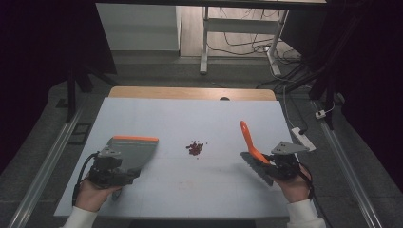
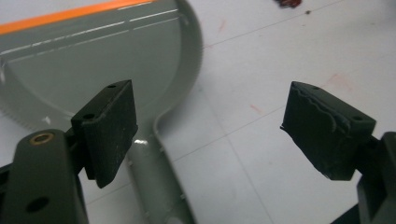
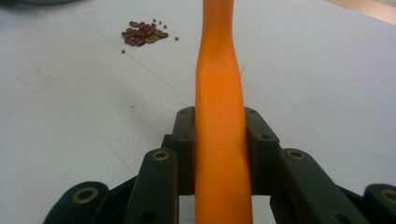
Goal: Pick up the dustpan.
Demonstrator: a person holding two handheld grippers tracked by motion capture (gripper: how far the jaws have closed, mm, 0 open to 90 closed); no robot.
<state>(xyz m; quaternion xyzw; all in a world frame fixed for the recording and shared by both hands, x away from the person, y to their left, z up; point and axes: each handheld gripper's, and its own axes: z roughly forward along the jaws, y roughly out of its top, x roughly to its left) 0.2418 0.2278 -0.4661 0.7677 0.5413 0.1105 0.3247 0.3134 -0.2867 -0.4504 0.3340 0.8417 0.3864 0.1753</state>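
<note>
- My left gripper [image 1: 124,167] sits at the near left of the white table [image 1: 209,118], and in the left gripper view [image 2: 210,128] its jaws stand wide apart with nothing pressed between them.
- The grey dustpan [image 1: 130,151] lies flat on the table just ahead of that gripper, its orange-trimmed edge on the far side. In the left gripper view the dustpan [image 2: 98,60] has its handle running back under my left-hand jaw, which hangs over it; I cannot tell whether it touches.
- My right gripper [image 1: 268,164] is clamped on the orange handle of the brush [image 1: 251,147]. In the right gripper view [image 3: 219,149] both pads press the sides of the brush [image 3: 219,102] handle.
- In the high view the brush handle slants up and away from me, with its dark bristle head low beside the gripper, near the table.
- A small heap of red beans [image 1: 195,148] lies mid-table, between dustpan and brush, well apart from both. The right gripper view shows the red beans [image 3: 142,33] mixed with a few greenish ones.
</note>
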